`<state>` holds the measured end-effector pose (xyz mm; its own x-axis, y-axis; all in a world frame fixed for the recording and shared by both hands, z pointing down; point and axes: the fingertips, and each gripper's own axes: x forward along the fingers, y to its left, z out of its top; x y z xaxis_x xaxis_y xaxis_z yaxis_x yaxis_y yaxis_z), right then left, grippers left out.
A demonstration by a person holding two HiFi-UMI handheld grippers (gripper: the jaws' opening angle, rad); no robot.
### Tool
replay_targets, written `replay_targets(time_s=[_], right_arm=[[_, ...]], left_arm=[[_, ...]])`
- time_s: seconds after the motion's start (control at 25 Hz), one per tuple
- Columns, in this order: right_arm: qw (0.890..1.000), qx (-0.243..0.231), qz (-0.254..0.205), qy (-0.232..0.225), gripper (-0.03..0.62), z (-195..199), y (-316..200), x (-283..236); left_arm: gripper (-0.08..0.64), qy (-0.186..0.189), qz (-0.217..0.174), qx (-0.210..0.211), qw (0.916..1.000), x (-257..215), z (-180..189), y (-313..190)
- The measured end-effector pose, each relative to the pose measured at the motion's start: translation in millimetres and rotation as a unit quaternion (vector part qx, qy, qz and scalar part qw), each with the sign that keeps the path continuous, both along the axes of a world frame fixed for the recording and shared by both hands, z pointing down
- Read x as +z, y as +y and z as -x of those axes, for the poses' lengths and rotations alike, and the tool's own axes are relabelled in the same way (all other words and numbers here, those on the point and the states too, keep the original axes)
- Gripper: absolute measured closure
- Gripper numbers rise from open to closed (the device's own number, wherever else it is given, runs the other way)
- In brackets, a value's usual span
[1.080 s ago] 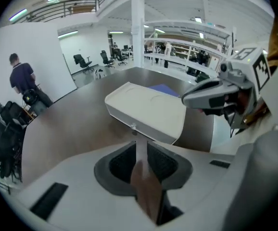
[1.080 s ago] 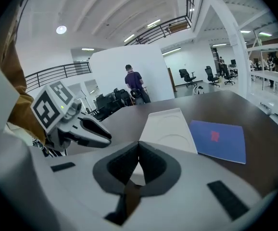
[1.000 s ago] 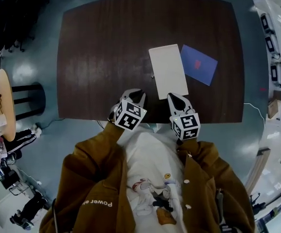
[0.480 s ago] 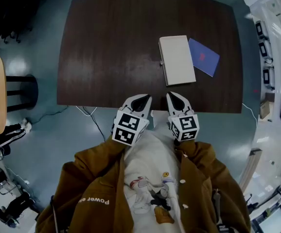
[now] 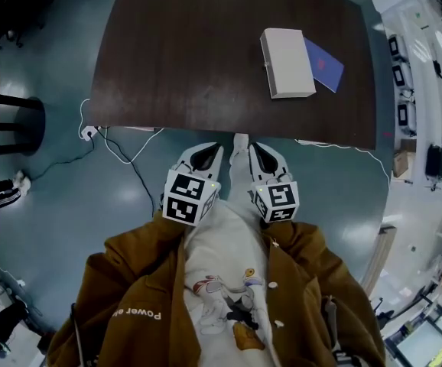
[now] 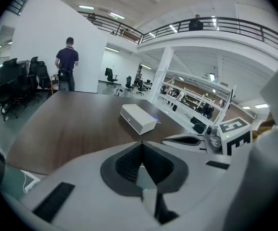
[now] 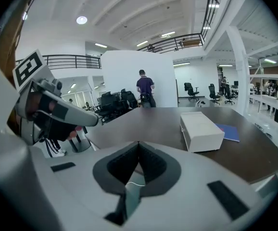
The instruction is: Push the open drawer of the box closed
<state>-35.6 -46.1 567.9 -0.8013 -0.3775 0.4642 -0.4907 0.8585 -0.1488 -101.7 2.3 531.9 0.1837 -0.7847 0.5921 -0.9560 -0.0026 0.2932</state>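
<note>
White, flat rectangular box, lying on the dark table toward its right far part. Drawer flush with the body, small knob on the left long side. Blue booklet just beside its right edge.

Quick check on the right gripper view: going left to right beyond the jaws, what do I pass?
left gripper → person standing in a dark shirt beyond the table → white box → blue booklet
</note>
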Motion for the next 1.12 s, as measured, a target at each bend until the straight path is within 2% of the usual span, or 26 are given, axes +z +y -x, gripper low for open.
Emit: replay_targets(time_s=[0.24, 0.44, 0.64, 0.8, 0.92, 1.0, 1.12], right_arm=[[0.999, -0.029, -0.017, 0.017, 0.586, -8, 69, -9], [0.998, -0.055, -0.021, 0.013, 0.586, -17, 104, -13], [0.999, -0.042, 0.005, 0.002, 0.586, -29, 107, -13], [0.999, -0.033, -0.006, -0.017, 0.586, -47, 101, -34], [0.999, -0.014, -0.017, -0.03, 0.586, -63, 91, -55], [0.999, 0.006, -0.017, -0.04, 0.586, -73, 83, -69], [0.998, 0.011, -0.031, -0.053, 0.586, -80, 86, -90]], left_arm=[[0.554, 0.039, -0.011, -0.011, 0.9991, -5, -17, 61], [0.555, 0.046, -0.014, -0.023, 0.9986, -3, -33, 83], [0.554, -0.006, -0.01, -0.02, 0.9997, -2, -44, 91], [0.554, -0.009, -0.007, -0.021, 0.9997, -8, -67, 88], [0.554, -0.026, -0.011, -0.011, 0.9996, -16, -88, 84], [0.554, -0.033, -0.016, -0.007, 0.9993, -23, -96, 80], [0.554, -0.036, -0.026, -0.006, 0.999, -35, -104, 79]])
